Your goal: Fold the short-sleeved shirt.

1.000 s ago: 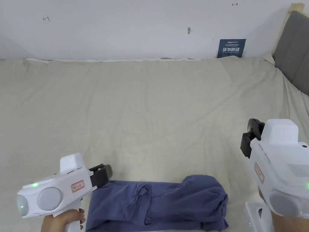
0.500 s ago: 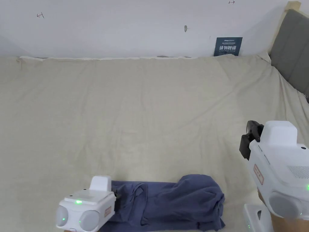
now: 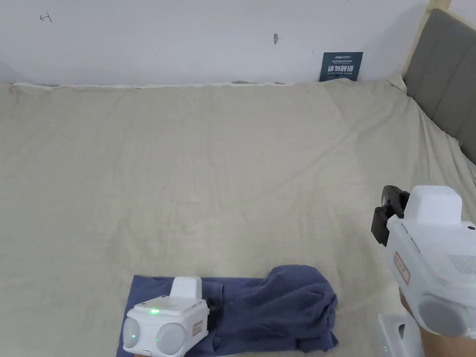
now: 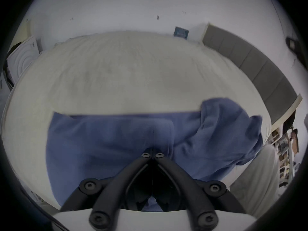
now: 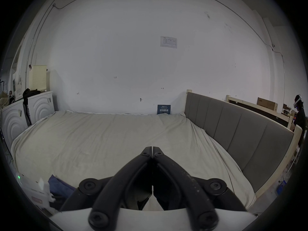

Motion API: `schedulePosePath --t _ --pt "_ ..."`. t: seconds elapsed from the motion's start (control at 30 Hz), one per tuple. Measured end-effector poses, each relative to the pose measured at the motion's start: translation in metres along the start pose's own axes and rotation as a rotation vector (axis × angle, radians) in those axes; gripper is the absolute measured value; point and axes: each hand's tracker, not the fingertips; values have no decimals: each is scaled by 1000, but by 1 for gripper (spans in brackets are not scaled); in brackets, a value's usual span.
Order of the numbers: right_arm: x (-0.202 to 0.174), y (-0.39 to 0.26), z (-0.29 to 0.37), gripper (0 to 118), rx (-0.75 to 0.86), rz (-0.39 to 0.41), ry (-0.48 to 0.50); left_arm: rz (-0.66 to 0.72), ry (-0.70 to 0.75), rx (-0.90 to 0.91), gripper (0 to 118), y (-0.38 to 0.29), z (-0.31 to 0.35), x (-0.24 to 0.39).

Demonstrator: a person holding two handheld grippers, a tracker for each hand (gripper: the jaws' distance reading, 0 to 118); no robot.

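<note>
The blue short-sleeved shirt [image 3: 279, 307] lies partly folded and bunched at the near edge of the bed; in the left gripper view the shirt [image 4: 216, 134] has its thick bunch at the right. My left gripper [image 3: 213, 307] hovers over the shirt's left half. Its jaws [image 4: 152, 152] are shut, pinching a flap of blue cloth that stands up in front of the tips. My right gripper [image 3: 389, 202] is held above the bare sheet, right of the shirt and apart from it. In its own view the right gripper [image 5: 152, 148] is shut with nothing between the jaws.
A beige sheet [image 3: 232, 162] covers the whole bed, open beyond the shirt. A grey headboard [image 3: 441, 69] runs along the right side. A blue sign [image 3: 341, 66] leans on the white wall. White cabinets [image 5: 13, 121] stand left; a person [image 5: 300, 116] stands far right.
My left gripper has travelled from the shirt's left edge rightward over the shirt, drawing a flap of cloth with it. The right gripper has stayed in place. The head camera has turned slightly right.
</note>
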Motion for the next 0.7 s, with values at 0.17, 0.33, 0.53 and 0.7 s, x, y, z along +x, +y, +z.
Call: schedulePosePath --t 0.17,0.33,0.53,0.7 --pt "-4 2 0 1 5 1 8 48 -67 56 0 32 46 -36" --pt "-13 3 0 1 10 8 21 237 -171 48 2 43 72 -97" --pt "-23 2 -4 1 -2 21 37 445 -249 -37 71 35 72 -162" --pt "-29 0 -10 1 -16 19 46 496 -264 -115 118 20 52 -185"
